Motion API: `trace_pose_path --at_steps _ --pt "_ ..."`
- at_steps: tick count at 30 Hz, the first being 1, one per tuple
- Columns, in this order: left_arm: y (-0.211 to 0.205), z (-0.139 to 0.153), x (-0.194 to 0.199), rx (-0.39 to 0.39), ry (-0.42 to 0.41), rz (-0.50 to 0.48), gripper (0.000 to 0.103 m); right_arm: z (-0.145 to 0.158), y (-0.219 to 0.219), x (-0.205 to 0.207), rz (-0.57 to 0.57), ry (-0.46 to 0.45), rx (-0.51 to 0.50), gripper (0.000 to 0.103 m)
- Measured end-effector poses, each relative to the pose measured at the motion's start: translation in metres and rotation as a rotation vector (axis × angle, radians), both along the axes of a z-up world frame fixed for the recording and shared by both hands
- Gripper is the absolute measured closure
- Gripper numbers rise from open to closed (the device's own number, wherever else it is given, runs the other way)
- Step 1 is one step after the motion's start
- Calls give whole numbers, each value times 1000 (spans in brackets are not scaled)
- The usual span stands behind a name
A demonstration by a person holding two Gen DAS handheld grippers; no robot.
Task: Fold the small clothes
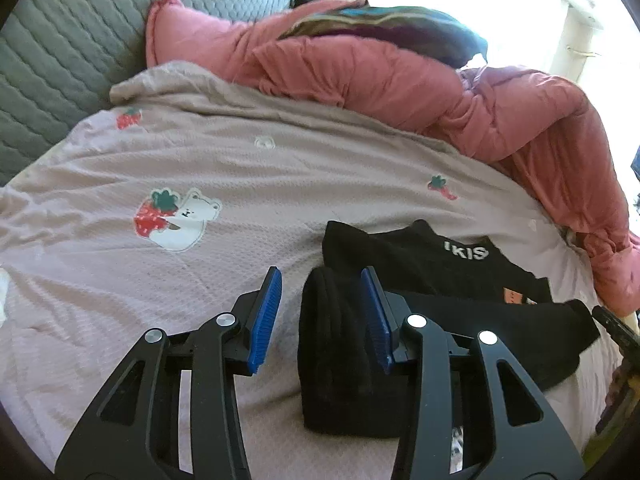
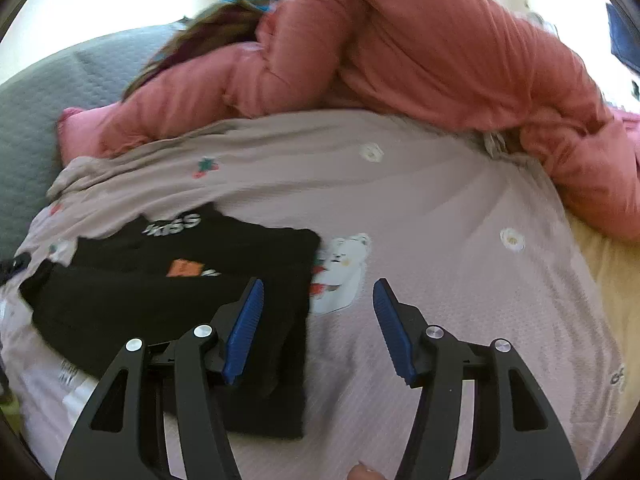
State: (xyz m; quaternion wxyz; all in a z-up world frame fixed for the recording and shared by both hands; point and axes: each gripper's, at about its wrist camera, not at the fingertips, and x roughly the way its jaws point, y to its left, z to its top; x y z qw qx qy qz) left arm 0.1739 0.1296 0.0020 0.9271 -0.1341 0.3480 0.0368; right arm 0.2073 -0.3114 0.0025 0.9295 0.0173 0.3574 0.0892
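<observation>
A small black garment (image 1: pixel 420 264) with white letters and an orange patch lies partly folded on the pink bed sheet (image 1: pixel 120 280). Its folded left edge (image 1: pixel 332 344) rises between my left gripper's blue pads. My left gripper (image 1: pixel 322 280) is open and empty, just above that edge. In the right wrist view the same black garment (image 2: pixel 160 280) lies to the left. My right gripper (image 2: pixel 318 292) is open and empty, above the garment's right edge and the bare sheet (image 2: pixel 460 220).
A bunched pink quilt (image 1: pixel 400 76) lies along the far side of the bed, also in the right wrist view (image 2: pixel 420 60). A grey quilted cover (image 1: pixel 60 60) is at the far left. A dark multicoloured cloth (image 1: pixel 384 24) lies on the quilt.
</observation>
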Motion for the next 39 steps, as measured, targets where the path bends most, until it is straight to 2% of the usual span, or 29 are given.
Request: trace_pose_path --at_steps 3,7,9,10,12,16,25,39 --pt "-7 4 -20 34 -20 -23 70 4 21 -20 95 6 0 47" --pt "-23 -8 -43 92 13 -88 70 -2 56 -41 221 40 -14 49" --pt "-35 -21 -52 125 53 -125 75 -8 73 -47 282 62 -17 67" --pt "-40 -27 -54 130 72 -149 82 -12 83 -49 309 77 -24 70" --pt "-48 -38 -57 140 95 -171 88 -22 103 -52 362 99 -44 81" --pt "-66 -51 -54 186 123 -211 88 -36 130 -54 420 135 -51 82" --pt "-79 -58 -41 247 144 -236 88 -58 153 -39 410 172 -94 83" --pt "-89 -51 -2 270 120 -253 88 -41 156 5 376 95 -75 83"
